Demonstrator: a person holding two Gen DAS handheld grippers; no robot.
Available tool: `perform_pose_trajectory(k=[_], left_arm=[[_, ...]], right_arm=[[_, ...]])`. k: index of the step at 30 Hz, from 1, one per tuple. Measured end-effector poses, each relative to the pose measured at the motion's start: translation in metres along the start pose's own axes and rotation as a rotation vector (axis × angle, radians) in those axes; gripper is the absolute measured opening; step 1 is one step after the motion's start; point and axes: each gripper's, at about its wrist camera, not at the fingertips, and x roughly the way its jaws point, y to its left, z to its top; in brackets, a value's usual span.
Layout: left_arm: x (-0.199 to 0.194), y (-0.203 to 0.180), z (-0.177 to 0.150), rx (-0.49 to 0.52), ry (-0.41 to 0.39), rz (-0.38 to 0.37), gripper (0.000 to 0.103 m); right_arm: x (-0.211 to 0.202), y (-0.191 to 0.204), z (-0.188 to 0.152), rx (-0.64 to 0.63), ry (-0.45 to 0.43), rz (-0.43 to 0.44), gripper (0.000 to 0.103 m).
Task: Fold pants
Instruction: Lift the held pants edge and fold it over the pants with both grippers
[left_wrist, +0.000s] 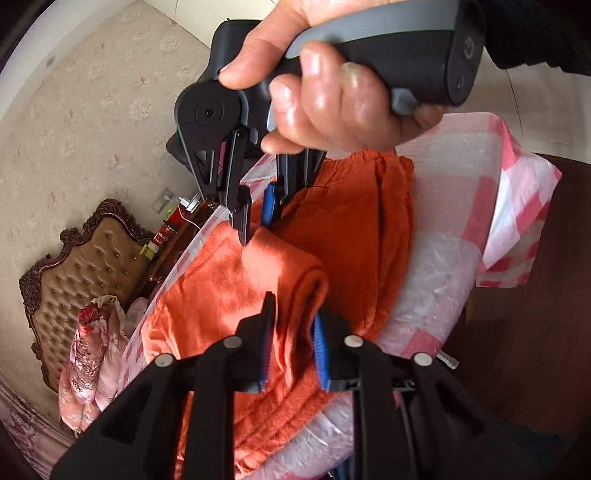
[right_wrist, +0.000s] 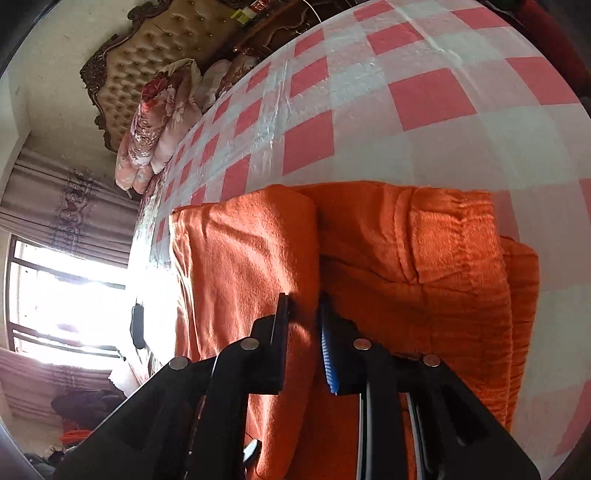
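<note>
The orange pants (right_wrist: 369, 266) lie on the checked cloth (right_wrist: 424, 96), already doubled over, a folded flap lying across the half toward 9 o'clock in the right wrist view and the waistband end toward 3 o'clock. The step in hand looks like laying that flap down and letting go; done well, both claws part fully before lifting, so no nap catches on the blue pads, and the flap's edge should sit square on the layer beneath, with the ridge along the fold pressed flat. The right claw (right_wrist: 304, 325) stands slightly open, its jaws astride the flap's rolled edge; whether the pads press it cannot be told. The left claw (left_wrist: 291, 325) is likewise a little parted over the fold at 6 o'clock, cloth between its jaws, grip uncertain. A hand (left_wrist: 325, 99) holds the right claw at 12 o'clock in the left view
</note>
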Motion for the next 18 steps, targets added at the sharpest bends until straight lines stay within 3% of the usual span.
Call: perform_pose_trajectory(k=[3, 5, 6, 8, 9, 11, 18], left_arm=[[0.003, -0.005, -0.003, 0.02, 0.011, 0.015, 0.021], [0.007, -0.007, -0.005, 0.033, 0.008, 0.028, 0.021], [0.008, -0.008, -0.004, 0.032, 0.009, 0.031, 0.02], [0.004, -0.013, -0.003, 0.035, 0.01, 0.035, 0.01], [0.005, -0.014, -0.003, 0.044, 0.008, 0.042, 0.009], [-0.004, -0.014, -0.002, 0.048, -0.009, 0.063, 0.007], [-0.038, 0.009, 0.029, 0.072, -0.134, 0.124, 0.007]], right_arm=[[-0.006, 0.008, -0.004, -0.037, -0.019, -0.011, 0.034], [-0.002, 0.015, -0.004, -0.063, -0.021, -0.022, 0.047], [0.0, 0.016, -0.004, -0.071, -0.025, -0.033, 0.048], [0.008, 0.019, -0.002, -0.088, -0.025, -0.065, 0.047], [0.011, 0.019, -0.002, -0.093, -0.023, -0.065, 0.044], [0.017, 0.02, 0.0, -0.086, -0.01, -0.079, 0.008], [-0.035, 0.048, -0.003, -0.172, -0.099, -0.06, 0.006]])
